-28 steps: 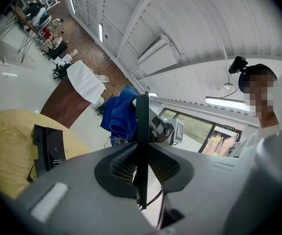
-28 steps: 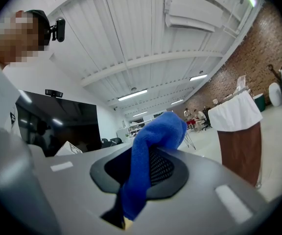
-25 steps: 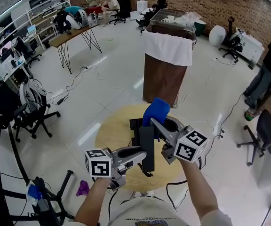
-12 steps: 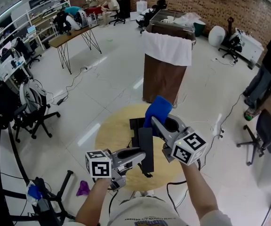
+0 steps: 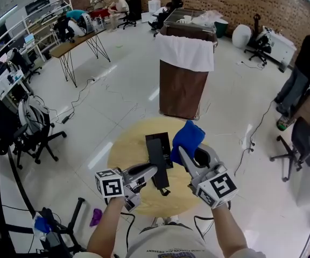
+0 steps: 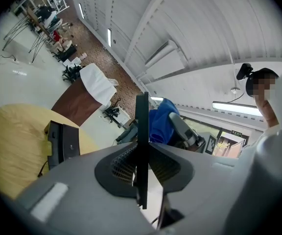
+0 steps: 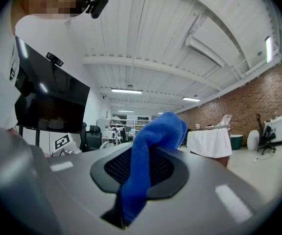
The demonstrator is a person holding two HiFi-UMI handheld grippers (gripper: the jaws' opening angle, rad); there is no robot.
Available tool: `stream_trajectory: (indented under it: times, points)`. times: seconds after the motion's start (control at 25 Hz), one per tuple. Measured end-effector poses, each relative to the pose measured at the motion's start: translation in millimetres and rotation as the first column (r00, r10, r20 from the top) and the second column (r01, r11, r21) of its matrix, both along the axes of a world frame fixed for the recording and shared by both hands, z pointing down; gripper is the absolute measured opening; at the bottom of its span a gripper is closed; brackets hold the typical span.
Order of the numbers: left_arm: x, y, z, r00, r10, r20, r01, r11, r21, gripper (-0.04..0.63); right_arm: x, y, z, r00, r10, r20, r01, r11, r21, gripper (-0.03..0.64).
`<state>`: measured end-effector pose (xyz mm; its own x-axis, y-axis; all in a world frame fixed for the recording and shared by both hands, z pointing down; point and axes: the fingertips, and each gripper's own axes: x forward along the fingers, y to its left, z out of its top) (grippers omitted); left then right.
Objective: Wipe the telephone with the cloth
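head view: open workroom with a pale floor, a brick wall (image 5: 262,4) at twelve o'clock and an office chair (image 5: 34,136) at nine o'clock. a brown stand (image 5: 181,93) draped with a white sheet (image 5: 184,52) rises just beyond the round yellow counter (image 5: 124,150).

the telephone base (image 5: 160,142) lies flat on the counter near its centre. the left hand-held gripper (image 5: 152,171) reaches in from seven o'clock, its jaws narrowly apart and clamped on the black handset (image 5: 157,163), which stretches from the base toward six o'clock. the right hand-held gripper (image 5: 183,155) comes in from five o'clock and pinches the blue cloth (image 5: 188,137), which bunches up at two o'clock of the handset, just beside it; contact between the two cannot be told.

left gripper view: the handset (image 6: 141,146) stands edge-on between the jaws as a thin dark strip. the telephone base (image 6: 62,143) sits on the counter (image 6: 13,141) at nine o'clock, and the blue cloth (image 6: 159,121) shows just behind the strip at one o'clock.

right gripper view: the blue cloth (image 7: 145,166) runs up from the closed jaws and folds over at the top.
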<state>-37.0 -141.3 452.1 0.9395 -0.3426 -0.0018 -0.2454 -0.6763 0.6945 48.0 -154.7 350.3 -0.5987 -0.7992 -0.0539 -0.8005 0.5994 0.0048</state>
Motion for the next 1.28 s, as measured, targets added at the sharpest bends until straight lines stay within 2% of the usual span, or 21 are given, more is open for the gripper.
stream_trajectory:
  times: [0.24, 0.48, 0.72, 1.0, 1.28]
  points:
    - [-5, -22, 31, 1.000, 0.001, 0.004, -0.001, 0.999, -0.037, 0.060, 1, 21, -1, 0.999, 0.034, -0.033, -0.033, 0.999, 0.021, 0.066]
    - [-11, -47, 75, 0.999, 0.028, 0.015, -0.026, 0.996, -0.090, 0.060, 4, 28, 14, 0.997, 0.057, -0.051, -0.058, 0.998, -0.033, 0.066]
    - [-24, -73, 127, 0.999, -0.010, 0.043, 0.017, 0.985, -0.171, 0.060, 3, 28, 34, 0.995, 0.061, -0.079, -0.067, 0.996, -0.066, 0.066]
    - [-21, -93, 168, 0.998, 0.010, 0.058, 0.005, 0.966, -0.259, 0.060, 8, 17, 52, 0.992, 0.079, -0.099, -0.089, 0.991, -0.098, 0.066]
    - [-23, -114, 202, 0.994, 0.021, 0.105, 0.012, 0.952, -0.305, 0.060, 2, 2, 67, 0.992, 0.060, -0.110, -0.075, 0.987, -0.139, 0.066]
